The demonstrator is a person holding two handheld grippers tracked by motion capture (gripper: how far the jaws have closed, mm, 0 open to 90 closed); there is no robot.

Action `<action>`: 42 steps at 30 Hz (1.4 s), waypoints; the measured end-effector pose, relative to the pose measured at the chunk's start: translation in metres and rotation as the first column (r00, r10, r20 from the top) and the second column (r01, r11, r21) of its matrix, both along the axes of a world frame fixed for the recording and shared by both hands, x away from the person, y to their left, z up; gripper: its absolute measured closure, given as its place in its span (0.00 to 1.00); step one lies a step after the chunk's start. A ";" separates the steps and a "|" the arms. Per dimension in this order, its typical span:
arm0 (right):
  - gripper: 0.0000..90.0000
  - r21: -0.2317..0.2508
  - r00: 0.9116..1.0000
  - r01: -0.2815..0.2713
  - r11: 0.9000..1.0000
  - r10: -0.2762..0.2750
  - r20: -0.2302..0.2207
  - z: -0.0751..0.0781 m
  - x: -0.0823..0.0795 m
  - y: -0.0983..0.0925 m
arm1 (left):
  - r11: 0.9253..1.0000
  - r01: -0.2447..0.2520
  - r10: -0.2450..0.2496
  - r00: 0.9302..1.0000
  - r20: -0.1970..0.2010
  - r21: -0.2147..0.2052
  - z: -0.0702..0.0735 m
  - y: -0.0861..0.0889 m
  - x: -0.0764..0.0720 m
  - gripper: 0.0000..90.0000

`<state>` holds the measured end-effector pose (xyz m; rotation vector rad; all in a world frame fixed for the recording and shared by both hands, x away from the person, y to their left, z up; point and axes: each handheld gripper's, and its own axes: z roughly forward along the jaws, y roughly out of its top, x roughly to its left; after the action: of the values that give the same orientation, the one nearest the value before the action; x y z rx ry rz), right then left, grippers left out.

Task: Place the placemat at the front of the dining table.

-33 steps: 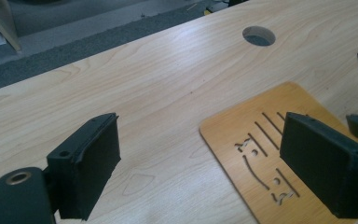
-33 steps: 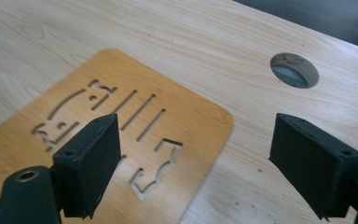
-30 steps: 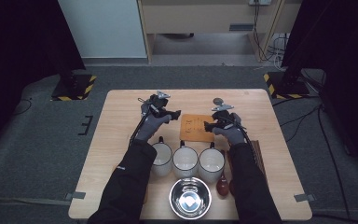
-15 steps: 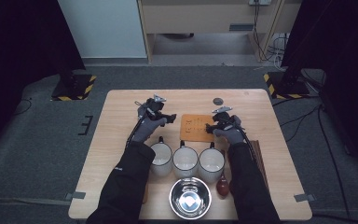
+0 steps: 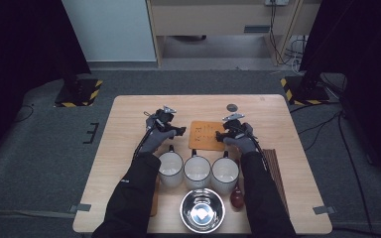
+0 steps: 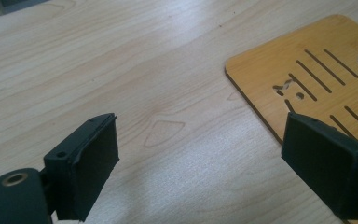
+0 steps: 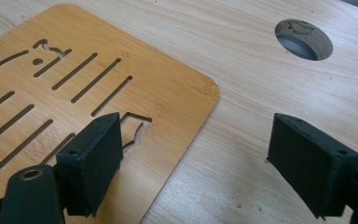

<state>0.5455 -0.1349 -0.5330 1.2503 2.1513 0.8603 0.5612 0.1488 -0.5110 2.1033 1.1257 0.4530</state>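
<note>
Left tongs sank toward slotted board.

lab: black curtains, hazard-striped stand bases

The table is evenly lit from above, while the surroundings left and right are left dark. Soft shadows are cast. The high view is grainy; close views are sharp.
</note>
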 end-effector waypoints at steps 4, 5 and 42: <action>0.20 -0.001 1.000 -0.008 1.000 0.008 0.004 0.000 0.000 0.002 | 1.000 0.014 -0.014 1.000 -0.005 0.004 -0.005 -0.003 0.000 0.10; 0.20 0.000 1.000 -0.010 1.000 0.010 0.006 0.000 0.000 0.003 | 1.000 0.015 -0.015 1.000 -0.007 0.005 -0.006 -0.004 0.000 0.10; 0.19 0.033 0.995 -0.095 0.995 0.094 0.037 0.005 -0.006 0.014 | 0.993 0.115 -0.115 0.993 0.021 0.014 -0.027 -0.015 -0.001 0.01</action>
<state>0.5392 -0.1207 -0.5281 1.1490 2.1905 0.9556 0.5603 0.1334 -0.5376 2.1560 0.9853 0.4280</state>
